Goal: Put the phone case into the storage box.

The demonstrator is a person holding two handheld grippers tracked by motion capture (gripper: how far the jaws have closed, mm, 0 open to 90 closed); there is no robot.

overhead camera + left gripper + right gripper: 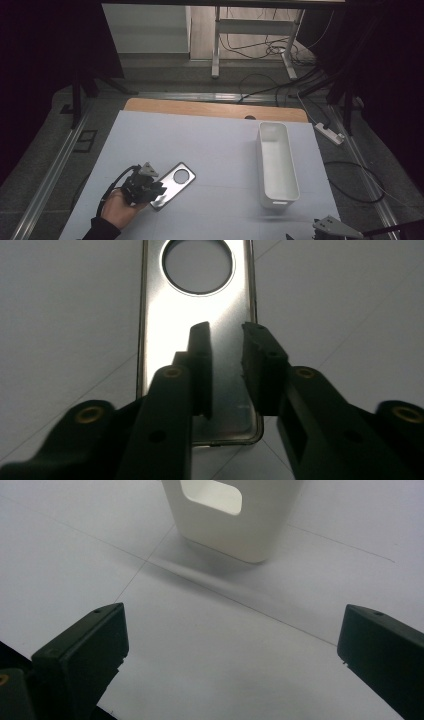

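A shiny metal plate (172, 184) with a round hole near its far end lies flat on the white table sheet at the front left. My left gripper (159, 189), held by a hand, hovers just over the plate's near end. In the left gripper view the plate (200, 315) runs away beneath the jaws. The left gripper (226, 335) is open by a narrow gap, and its pads grip nothing. My right gripper (325, 231) sits at the bottom right corner. In its own view the right gripper (232, 635) is wide open over bare sheet, short of the white bin (235, 525).
A long, empty white plastic bin (259, 160) stands lengthwise on the right half of the sheet (210, 145). The wooden table edge (200, 107) shows at the back. Beyond it on the floor are cables, a power strip (330, 134) and desk legs.
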